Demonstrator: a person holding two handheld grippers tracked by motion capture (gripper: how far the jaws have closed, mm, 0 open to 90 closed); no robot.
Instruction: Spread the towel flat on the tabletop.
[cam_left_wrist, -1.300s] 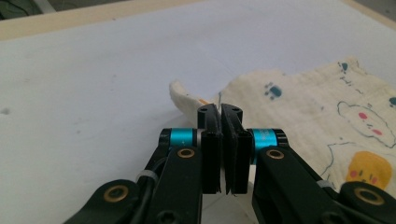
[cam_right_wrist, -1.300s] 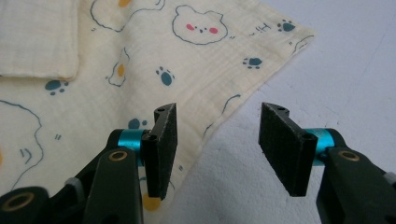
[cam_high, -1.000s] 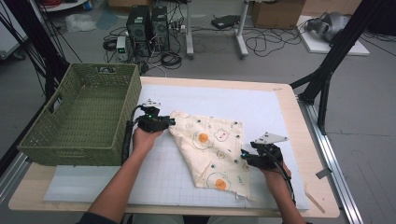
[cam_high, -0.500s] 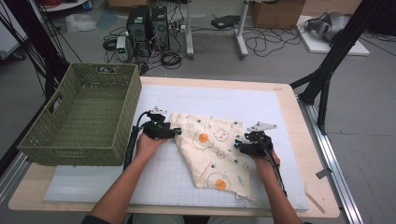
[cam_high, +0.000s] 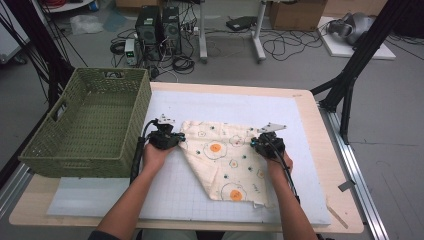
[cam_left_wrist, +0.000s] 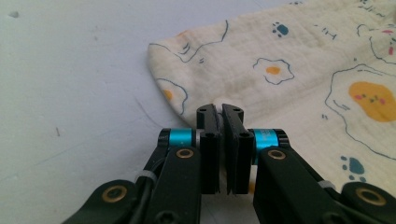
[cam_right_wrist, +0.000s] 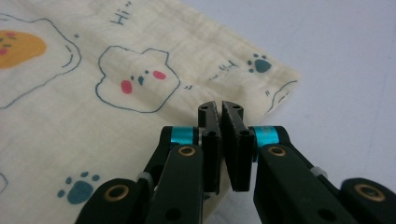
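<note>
Far left on the table: green woven basket (cam_high: 90, 125), nothing in it that I can see, standing on the white mat (cam_high: 310, 165) and well apart from the cloth.

My left gripper (cam_high: 176, 138) sits at the left corner of the cream printed cloth (cam_high: 225, 165). Its jaws have just been closing; in the left gripper view the left gripper (cam_left_wrist: 221, 112) has its pads together at the cloth's (cam_left_wrist: 289, 79) edge, so I read it as pinched shut on that corner, though the fabric between the pads is hard to make out.

The cloth lies on the mat between my hands, fried-egg and paw prints up, top edge running across, the rest tapering to a point nearer me. It looks folded or bunched, not spread square.

My right gripper (cam_high: 255, 143) is at the right corner. Its jaws have also just been closing; in the right gripper view the right gripper (cam_right_wrist: 221, 109) is clamped on the hem of the cloth (cam_right_wrist: 93, 116) near a paw print.

Judgement: both corners gripped, so the pick-up step looks done. Lifting, folding or straightening, and any transfer to the basket, are left.
</note>
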